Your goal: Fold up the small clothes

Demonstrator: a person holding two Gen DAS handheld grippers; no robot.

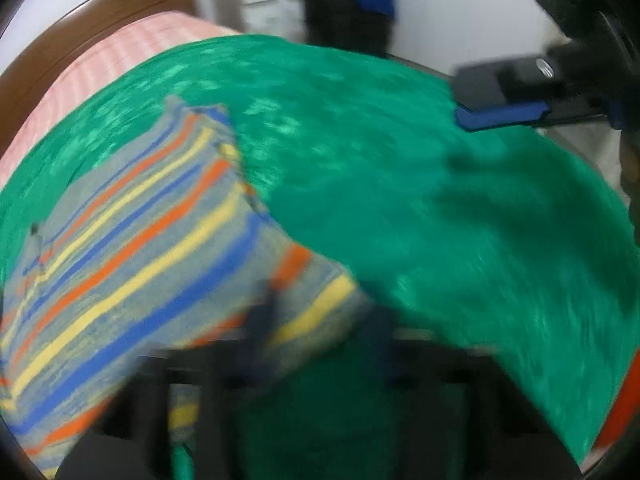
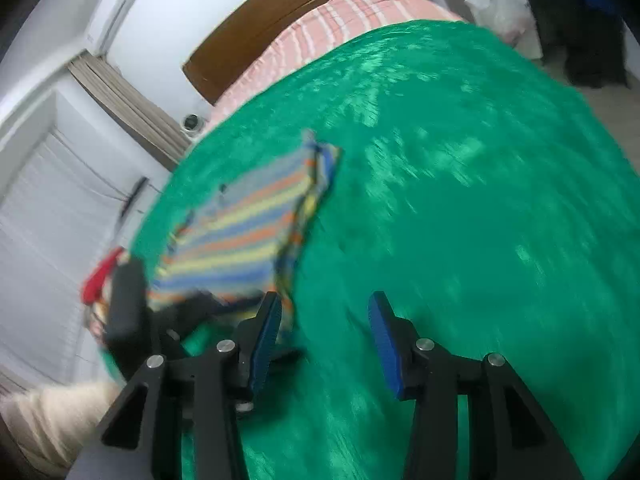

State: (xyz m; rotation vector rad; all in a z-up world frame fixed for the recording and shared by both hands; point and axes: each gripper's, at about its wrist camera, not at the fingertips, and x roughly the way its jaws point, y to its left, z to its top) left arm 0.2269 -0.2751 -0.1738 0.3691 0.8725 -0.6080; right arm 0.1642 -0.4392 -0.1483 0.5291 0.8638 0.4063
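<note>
Nearby, pink bedding (image 2: 360, 12), green blanket (image 2: 460, 200), left gripper (image 1: 316, 320) clamping striped garment (image 1: 132, 240), right gripper (image 2: 324, 344) agape, empty.

A bed with a brown wooden headboard (image 2: 280, 28) carries a pink-and-white striped sheet (image 2: 344, 16). A shiny green cloth (image 2: 460, 208) covers most of the bed surface. A folded striped garment (image 2: 248, 232) in grey, blue, orange and yellow lies directly on the green cloth, near its left edge.

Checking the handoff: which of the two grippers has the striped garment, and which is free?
The left gripper has the striped garment between its fingers; the right gripper is open over bare green blanket, holding nothing.
</note>
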